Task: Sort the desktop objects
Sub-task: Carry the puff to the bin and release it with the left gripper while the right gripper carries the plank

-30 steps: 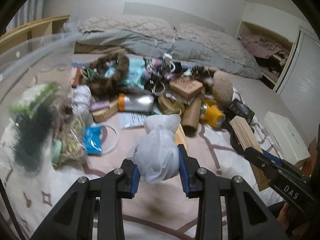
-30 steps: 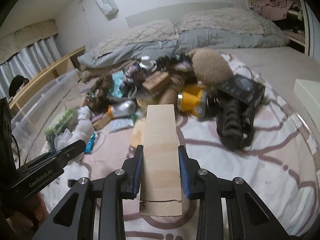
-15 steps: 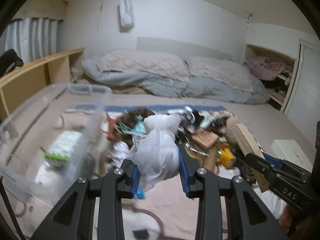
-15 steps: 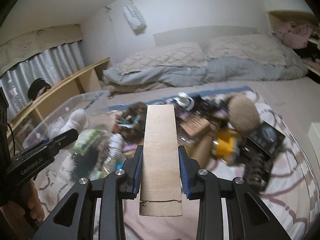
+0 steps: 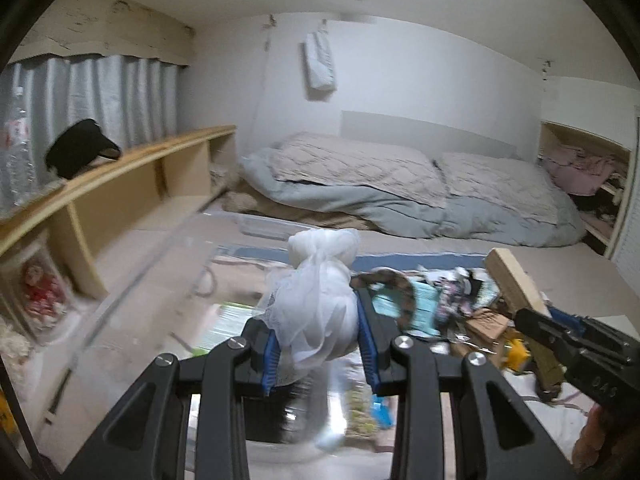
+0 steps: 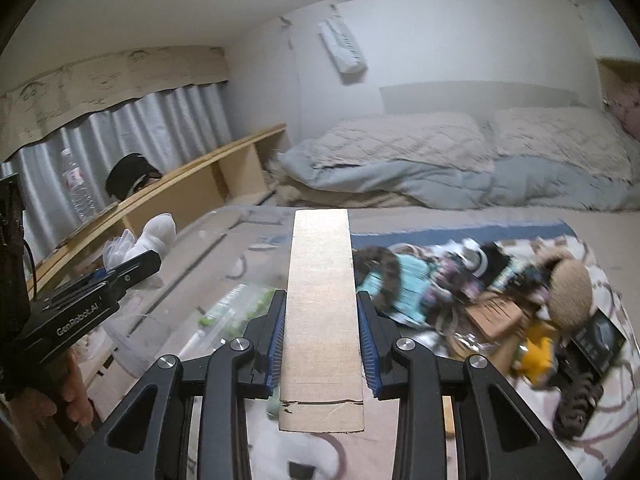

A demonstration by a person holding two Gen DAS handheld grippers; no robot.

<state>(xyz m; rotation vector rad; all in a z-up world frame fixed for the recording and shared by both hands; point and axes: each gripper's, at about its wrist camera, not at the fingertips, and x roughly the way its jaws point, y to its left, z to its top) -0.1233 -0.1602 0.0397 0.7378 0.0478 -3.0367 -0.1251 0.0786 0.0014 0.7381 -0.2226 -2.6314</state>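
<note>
White mesh bundle (image 5: 316,312) sits pinched in the left gripper (image 5: 318,350) above a clear plastic bin (image 5: 132,280); the right gripper (image 6: 322,344) clamps a long cardboard box (image 6: 322,300) beside the clutter pile (image 6: 480,296).

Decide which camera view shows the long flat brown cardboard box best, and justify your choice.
The right wrist view: the long flat brown cardboard box fills the centre, clamped by the right gripper, its whole top face visible. The left wrist view shows it only small and tilted at the right edge.
</note>
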